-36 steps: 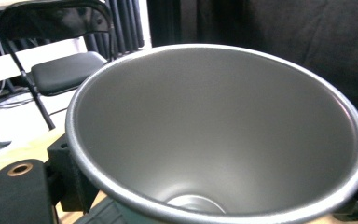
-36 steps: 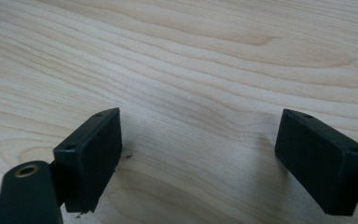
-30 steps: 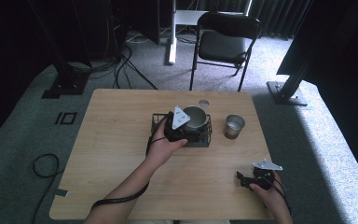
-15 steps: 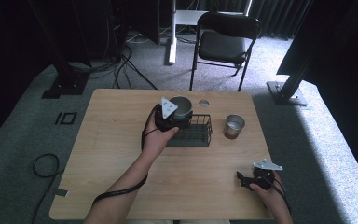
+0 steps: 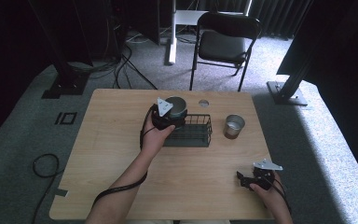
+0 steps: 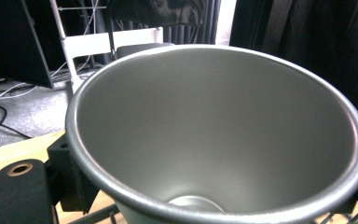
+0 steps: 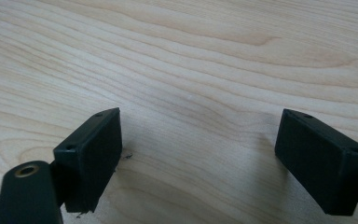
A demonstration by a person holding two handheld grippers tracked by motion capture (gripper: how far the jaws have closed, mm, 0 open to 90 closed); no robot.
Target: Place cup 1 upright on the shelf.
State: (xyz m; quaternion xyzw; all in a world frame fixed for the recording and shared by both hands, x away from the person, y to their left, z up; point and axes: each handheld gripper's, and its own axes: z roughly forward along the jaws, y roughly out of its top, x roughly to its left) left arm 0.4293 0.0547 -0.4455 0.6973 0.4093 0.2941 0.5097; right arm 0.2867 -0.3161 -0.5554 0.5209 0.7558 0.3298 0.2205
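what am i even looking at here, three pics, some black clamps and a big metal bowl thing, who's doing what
A person sits at a wooden table and holds a hand-operated clamp, a two-jaw gripper, in each hand. There is no robot arm.

The wide picture comes from a camera above the table. The other two come from small cameras riding on the grippers and looking along their jaws.

On the table stand a black wire basket and a small metal cup to its right.

The left gripper is clamped on a second metal cup, at the basket's left end. Its own camera looks straight into that cup, which is your "big bowl".

The right gripper sits near the table's front right corner, jaws open and empty; its camera sees bare wood between two black pads.
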